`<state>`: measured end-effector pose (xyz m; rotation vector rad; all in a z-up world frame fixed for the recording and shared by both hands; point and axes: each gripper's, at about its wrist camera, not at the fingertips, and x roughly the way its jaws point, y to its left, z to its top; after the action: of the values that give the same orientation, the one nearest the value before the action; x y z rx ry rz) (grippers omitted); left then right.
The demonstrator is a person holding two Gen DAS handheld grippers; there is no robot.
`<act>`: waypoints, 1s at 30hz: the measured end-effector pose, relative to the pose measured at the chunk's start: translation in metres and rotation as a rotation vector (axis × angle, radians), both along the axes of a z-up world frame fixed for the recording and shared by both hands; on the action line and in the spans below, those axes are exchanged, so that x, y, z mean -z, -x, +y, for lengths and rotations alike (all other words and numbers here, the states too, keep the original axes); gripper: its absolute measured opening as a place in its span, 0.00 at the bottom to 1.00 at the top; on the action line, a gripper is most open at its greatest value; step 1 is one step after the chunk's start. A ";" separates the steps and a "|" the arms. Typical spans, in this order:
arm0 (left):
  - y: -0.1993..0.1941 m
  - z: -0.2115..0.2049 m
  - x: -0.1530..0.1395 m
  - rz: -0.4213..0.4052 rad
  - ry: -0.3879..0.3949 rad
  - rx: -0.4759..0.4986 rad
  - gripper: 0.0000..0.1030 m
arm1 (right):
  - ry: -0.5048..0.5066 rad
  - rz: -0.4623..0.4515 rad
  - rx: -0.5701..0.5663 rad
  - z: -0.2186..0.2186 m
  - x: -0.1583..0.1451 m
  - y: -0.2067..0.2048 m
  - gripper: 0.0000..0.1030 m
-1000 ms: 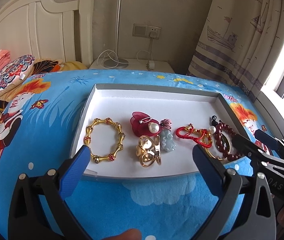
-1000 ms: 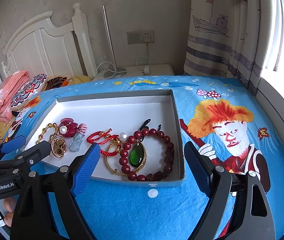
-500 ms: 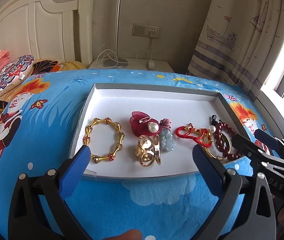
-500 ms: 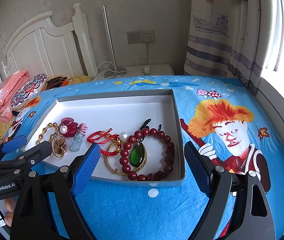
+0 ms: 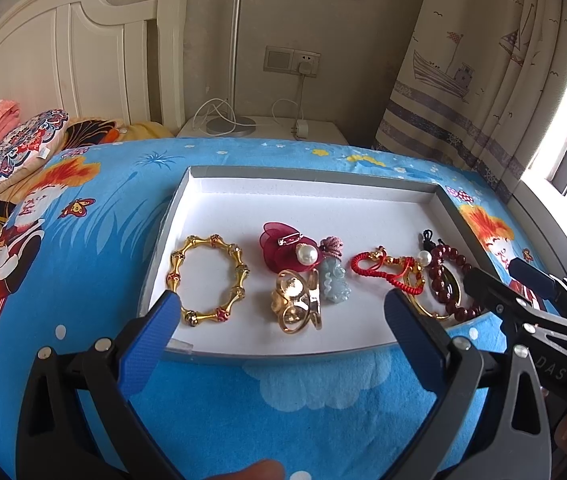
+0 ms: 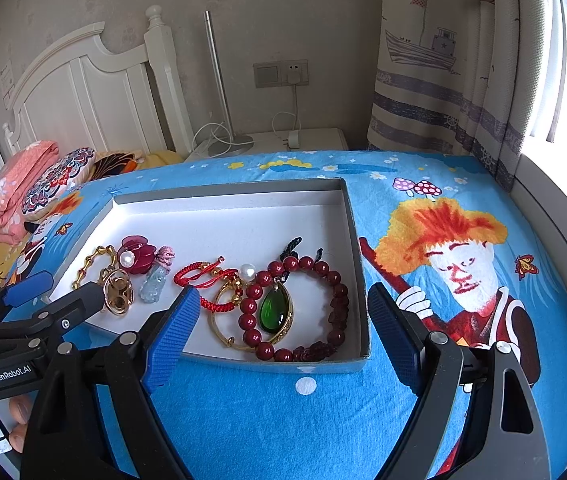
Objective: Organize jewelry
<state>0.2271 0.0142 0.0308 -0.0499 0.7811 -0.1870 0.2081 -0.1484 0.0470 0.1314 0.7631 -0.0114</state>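
Note:
A shallow grey-rimmed white tray point(image 5: 311, 174) point(image 6: 357, 280) lies on the blue bedspread. In it lie a gold bamboo bangle point(image 5: 207, 278), a red flower brooch with a pearl point(image 5: 283, 250), a wide gold ring point(image 5: 297, 300), a pale jade pendant point(image 5: 334, 284), a red cord bracelet point(image 5: 383, 276), a dark red bead bracelet point(image 6: 295, 308) and a green pendant point(image 6: 275, 312). My left gripper point(image 5: 279, 312) is open and empty at the tray's near edge. My right gripper point(image 6: 279, 316) is open and empty at the tray's near right corner.
The blue cartoon bedspread point(image 6: 463, 280) covers the bed. Pillows point(image 5: 15, 144) lie at the far left by the white headboard point(image 5: 83, 60). A nightstand with a lamp base and cables point(image 5: 231, 124) stands behind. A curtain point(image 5: 475, 60) hangs at the right.

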 end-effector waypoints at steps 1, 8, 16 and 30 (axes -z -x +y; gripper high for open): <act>0.000 0.000 0.000 0.000 -0.001 -0.001 0.96 | -0.002 0.001 -0.001 0.000 0.000 0.000 0.78; 0.000 0.000 0.000 0.000 0.000 0.000 0.96 | -0.002 0.000 -0.001 0.000 0.000 0.000 0.78; 0.000 0.000 0.002 0.005 0.000 -0.002 0.96 | -0.002 0.001 -0.002 0.001 0.000 0.000 0.78; -0.001 -0.002 0.002 -0.017 -0.026 -0.009 0.96 | -0.002 0.001 -0.002 0.000 0.000 0.000 0.78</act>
<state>0.2276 0.0124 0.0287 -0.0274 0.7659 -0.1688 0.2081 -0.1481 0.0471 0.1329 0.7642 -0.0088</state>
